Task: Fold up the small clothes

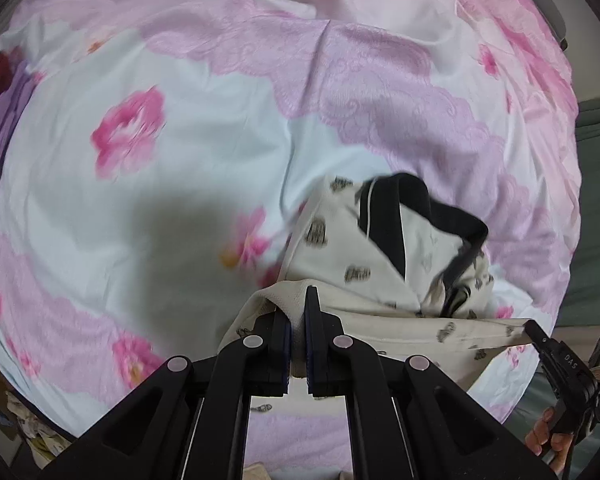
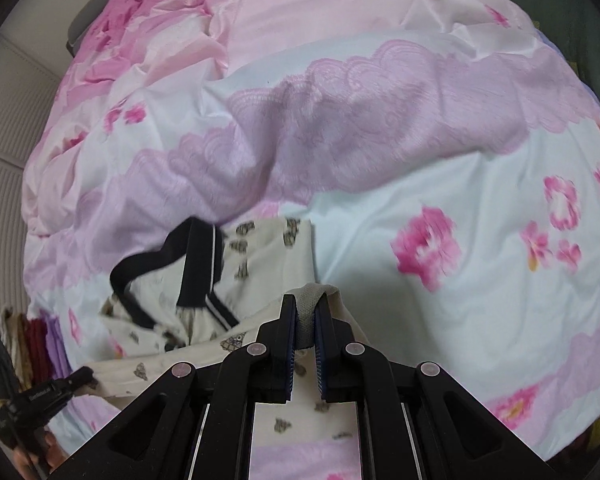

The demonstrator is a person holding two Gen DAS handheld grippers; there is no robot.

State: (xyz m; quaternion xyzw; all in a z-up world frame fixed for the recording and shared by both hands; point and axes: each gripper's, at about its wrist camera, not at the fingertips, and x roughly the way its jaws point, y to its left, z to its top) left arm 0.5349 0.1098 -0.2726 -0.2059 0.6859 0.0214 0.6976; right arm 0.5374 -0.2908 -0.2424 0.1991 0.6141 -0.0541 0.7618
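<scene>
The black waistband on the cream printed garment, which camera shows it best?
The right wrist view: the black waistband of the cream printed garment shows as an open loop, unobstructed. The left wrist view shows the band too, more bunched and folded over.

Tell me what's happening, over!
Both hand-held grippers, left and right, shut on the cream shorts. Shorts lifted over the flowery bedspread. Nothing in the way.
</scene>
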